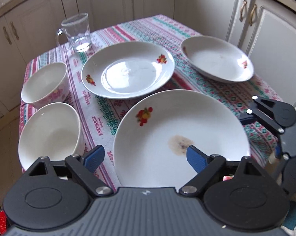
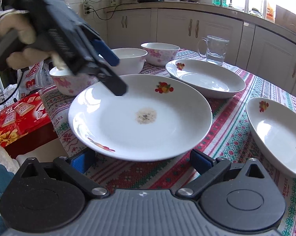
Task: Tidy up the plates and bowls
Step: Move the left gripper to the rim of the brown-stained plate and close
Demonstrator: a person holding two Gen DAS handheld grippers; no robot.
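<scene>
A large white plate (image 1: 179, 135) with a brown stain sits nearest; it also shows in the right wrist view (image 2: 140, 118). My left gripper (image 1: 146, 157) is open just above its near rim, one finger over the plate. My right gripper (image 2: 142, 162) is open at the plate's edge, low by the tablecloth; it also shows in the left wrist view (image 1: 252, 108). A second plate (image 1: 128, 70) lies behind, a third (image 1: 216, 59) at the right. Two bowls (image 1: 47, 84) (image 1: 49, 133) stand at the left; a third bowl (image 2: 69, 82) shows in the right wrist view.
A glass mug (image 1: 79, 33) with some water stands at the back left of the patterned tablecloth (image 1: 100, 114). Kitchen cabinets (image 1: 266, 29) surround the small table. A red box (image 2: 22, 118) and bags lie on the floor beside it.
</scene>
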